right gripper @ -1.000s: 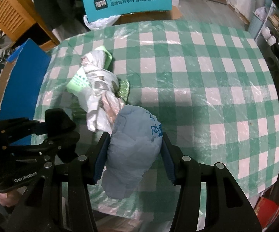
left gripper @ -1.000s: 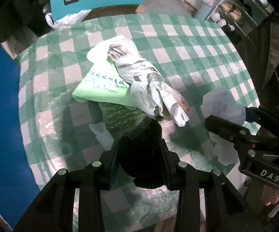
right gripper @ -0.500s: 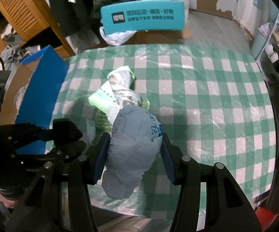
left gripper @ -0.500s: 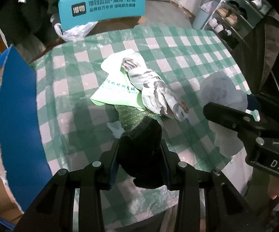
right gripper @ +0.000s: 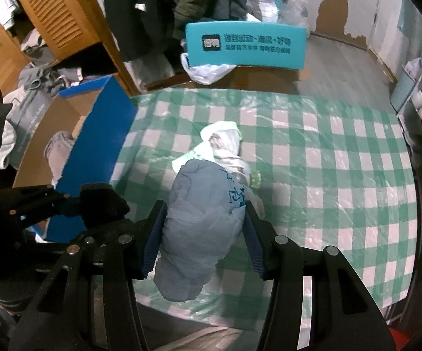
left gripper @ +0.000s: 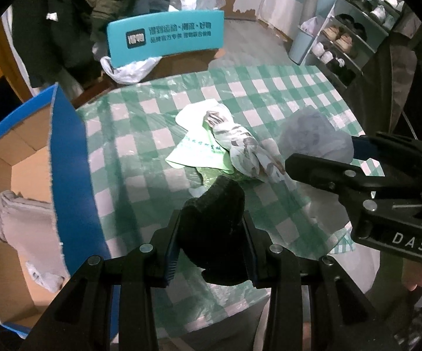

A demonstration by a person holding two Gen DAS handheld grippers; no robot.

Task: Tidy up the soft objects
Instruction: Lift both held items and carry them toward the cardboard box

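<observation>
Two grippers, each carrying one soft item above the bench (left gripper: 140,152). Left gripper (left gripper: 212,234): jaws pinching a black fuzzy bundle (left gripper: 215,228), lumpy, matte, long axis running forward along the fingers, tip pointing toward the bench's middle. Right gripper (right gripper: 200,228): jaws clamped on a grey-blue plastic bag (right gripper: 202,222) (thin, crinkled film, blue print near the top), long axis also along the fingers, loose tail hanging down toward the camera. Three items lie on the bench, overlapping: a pale green printed bag (left gripper: 199,146), flat; a grey-and-white twisted bag (left gripper: 240,146), elongated, lying diagonally across it; a green textured piece (left gripper: 211,174) just under both. Bench cover is green-and-white check under glossy clear film. One blue-sided cardboard box (left gripper: 64,158) at the bench's left edge, with grey cloth (left gripper: 17,213) inside.
</observation>
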